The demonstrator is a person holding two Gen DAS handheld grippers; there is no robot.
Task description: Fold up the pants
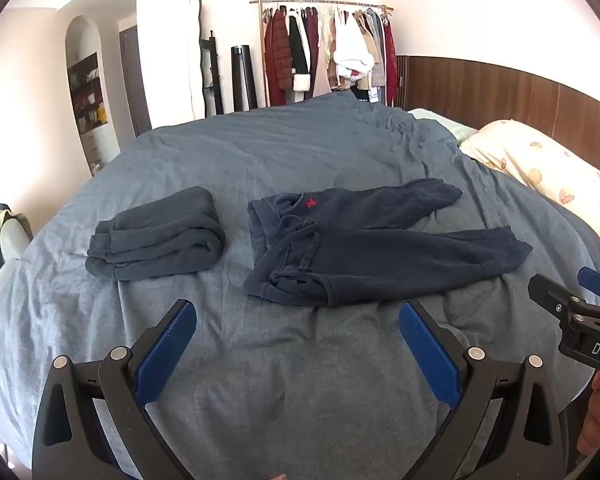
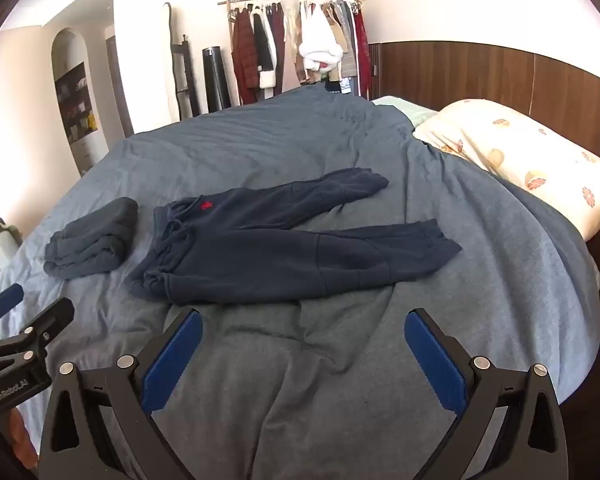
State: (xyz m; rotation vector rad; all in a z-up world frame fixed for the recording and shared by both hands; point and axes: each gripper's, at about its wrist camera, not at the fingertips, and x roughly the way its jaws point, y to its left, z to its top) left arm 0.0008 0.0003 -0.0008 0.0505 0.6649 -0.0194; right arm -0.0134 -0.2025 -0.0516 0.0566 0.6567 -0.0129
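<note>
Dark navy sweatpants (image 1: 364, 248) with a small red logo lie spread flat on the blue-grey bed cover (image 1: 284, 152), waistband to the left, both legs running right and apart. They also show in the right wrist view (image 2: 268, 256). My left gripper (image 1: 298, 332) is open and empty, above the cover just in front of the waistband. My right gripper (image 2: 304, 336) is open and empty, in front of the near leg. The right gripper also shows at the right edge of the left wrist view (image 1: 572, 300).
A folded dark garment (image 1: 156, 236) lies left of the pants. A floral pillow (image 1: 540, 172) sits at the right by a wooden headboard (image 1: 500, 92). A clothes rack (image 1: 328, 52) stands beyond the bed.
</note>
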